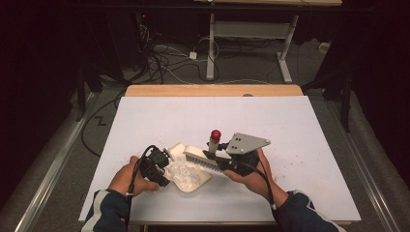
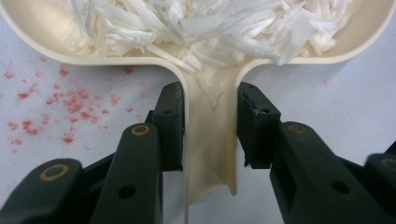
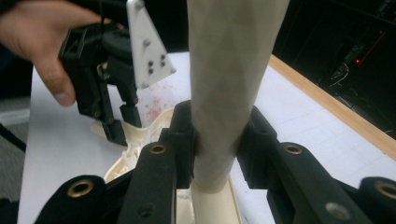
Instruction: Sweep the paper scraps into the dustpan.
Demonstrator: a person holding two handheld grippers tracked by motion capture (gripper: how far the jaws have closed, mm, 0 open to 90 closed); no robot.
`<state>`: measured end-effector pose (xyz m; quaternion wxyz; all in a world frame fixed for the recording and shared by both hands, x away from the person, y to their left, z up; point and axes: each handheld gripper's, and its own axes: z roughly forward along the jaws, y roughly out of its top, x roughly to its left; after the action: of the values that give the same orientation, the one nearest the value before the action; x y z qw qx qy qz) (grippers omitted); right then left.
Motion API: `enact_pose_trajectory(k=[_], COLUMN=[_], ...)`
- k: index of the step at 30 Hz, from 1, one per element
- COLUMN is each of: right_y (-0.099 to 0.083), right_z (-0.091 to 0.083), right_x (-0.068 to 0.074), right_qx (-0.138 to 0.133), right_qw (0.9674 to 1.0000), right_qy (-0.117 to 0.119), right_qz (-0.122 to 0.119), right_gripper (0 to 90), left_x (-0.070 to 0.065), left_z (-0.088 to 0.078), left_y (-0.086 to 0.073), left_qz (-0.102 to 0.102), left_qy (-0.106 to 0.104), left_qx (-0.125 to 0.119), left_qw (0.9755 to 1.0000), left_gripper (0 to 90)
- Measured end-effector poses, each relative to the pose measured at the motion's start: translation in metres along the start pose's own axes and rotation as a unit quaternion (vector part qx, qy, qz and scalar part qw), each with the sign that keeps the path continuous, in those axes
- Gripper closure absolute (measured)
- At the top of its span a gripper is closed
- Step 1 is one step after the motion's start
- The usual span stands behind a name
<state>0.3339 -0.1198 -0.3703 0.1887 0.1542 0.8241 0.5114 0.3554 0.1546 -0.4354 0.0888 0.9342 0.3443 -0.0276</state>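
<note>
Light falls brightly on the white table (image 1: 290, 125) while the room around stays dark, and both close gripper views go soft at their near edges.

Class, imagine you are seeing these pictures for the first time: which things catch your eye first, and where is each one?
The cream dustpan heaped with white shreds sits at the table's near edge, its handle clamped in the left gripper. Just right of it, the right gripper holds a cream brush with a red-tipped handle over the pan. Red specks dot the white table.
</note>
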Motion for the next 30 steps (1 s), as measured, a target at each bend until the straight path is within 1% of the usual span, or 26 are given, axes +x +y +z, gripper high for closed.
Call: enact_pose_trajectory(k=[5, 6, 9, 11, 13, 16, 21, 23, 25, 27, 30], right_y=[-0.002, -0.002, -0.001, -0.001, -0.003, -0.008, -0.020, -0.024, -0.027, -0.029, -0.033], right_z=[-0.016, -0.018, -0.032, -0.040, -0.051, -0.062, -0.084, -0.092, -0.099, -0.106, -0.118], right_x=[-0.015, -0.016, -0.020, -0.022, -0.025, -0.028, -0.035, -0.037, -0.040, -0.043, -0.046], right_qx=[-0.011, -0.012, -0.007, -0.005, 0.002, 0.012, 0.031, 0.038, 0.046, 0.059, 0.069], right_qw=[0.9995, 0.9995, 0.9995, 0.9995, 0.9995, 0.9993, 0.9985, 0.9983, 0.9979, 0.9971, 0.9962], right_qy=[0.000, 0.002, -0.009, -0.008, -0.008, -0.011, -0.015, -0.010, -0.003, 0.008, 0.010], right_qz=[0.028, 0.029, 0.028, 0.029, 0.029, 0.034, 0.042, 0.043, 0.046, 0.047, 0.052], right_gripper=[70.9, 70.9, 70.9, 70.9, 70.9, 70.9, 70.9, 70.9, 70.9, 70.9, 70.9], left_x=[0.001, 0.001, 0.002, 0.002, 0.003, 0.004, 0.008, 0.009, 0.011, 0.013, 0.015], left_z=[0.000, 0.000, 0.000, 0.000, 0.000, 0.000, -0.001, -0.001, -0.001, -0.002, -0.002], left_y=[0.001, 0.001, 0.001, 0.001, 0.002, 0.002, 0.000, 0.000, 0.000, -0.001, -0.003], left_qz=[-0.006, -0.006, -0.008, -0.008, -0.011, -0.011, -0.016, -0.017, -0.022, -0.028, -0.031], left_qy=[0.000, 0.001, 0.000, 0.000, 0.000, -0.001, 0.000, 0.000, 0.000, 0.000, -0.002], left_qx=[-0.006, -0.005, -0.007, -0.008, -0.011, -0.013, -0.022, -0.024, -0.032, -0.041, -0.044], left_qw=[1.0000, 1.0000, 0.9999, 0.9999, 0.9999, 0.9998, 0.9996, 0.9996, 0.9992, 0.9987, 0.9986], left_gripper=[63.0, 63.0, 63.0, 63.0, 62.9, 63.0, 63.0, 62.9, 62.9, 63.0, 63.0])
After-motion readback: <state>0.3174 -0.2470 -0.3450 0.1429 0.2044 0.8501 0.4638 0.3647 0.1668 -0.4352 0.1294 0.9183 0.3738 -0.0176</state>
